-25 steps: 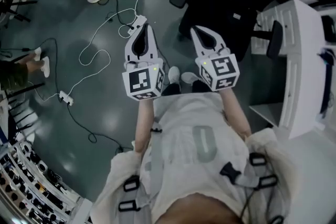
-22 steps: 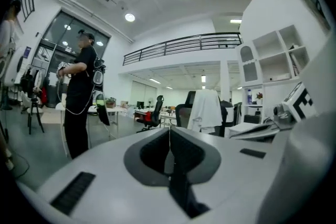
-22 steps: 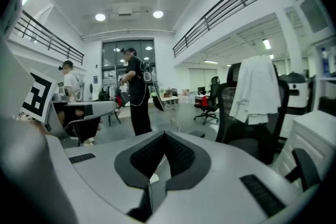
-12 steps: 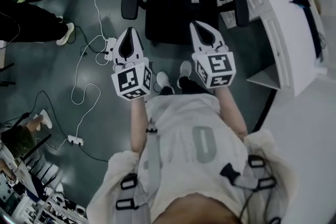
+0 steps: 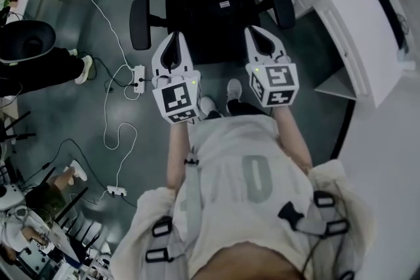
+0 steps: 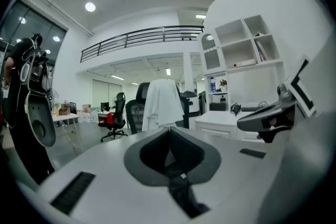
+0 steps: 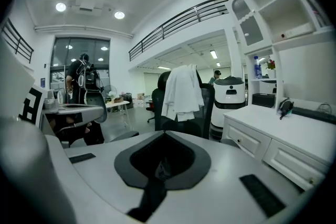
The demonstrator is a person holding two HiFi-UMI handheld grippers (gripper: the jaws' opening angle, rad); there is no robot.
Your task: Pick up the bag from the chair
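**Chair swung in front of me, tongs shut and empty**

Turning round has brought the black office chair from the upper right corner of the head view to its top centre. Its seat now lies between my two tong tips. The power strip on the floor now lies off the chair's left armrest. My left tongs and right tongs are both pinched fully closed with nothing in them. In the head view each tip sits near a front corner of the chair's seat. Both gripper views show the chair ahead and untouched.

For the task, I judge the turn done and the reach still to come. I face the chair squarely, but the jaws must spread before they can take anything.

The bag seems to be the dark lump on the chair's seat, black on black, marked only by a small pale tag. I cannot trace its outline, so its long axis is a guess. It seems to run from the seat's front toward the backrest, where a white garment hangs. I cannot tell which end carries a handle.
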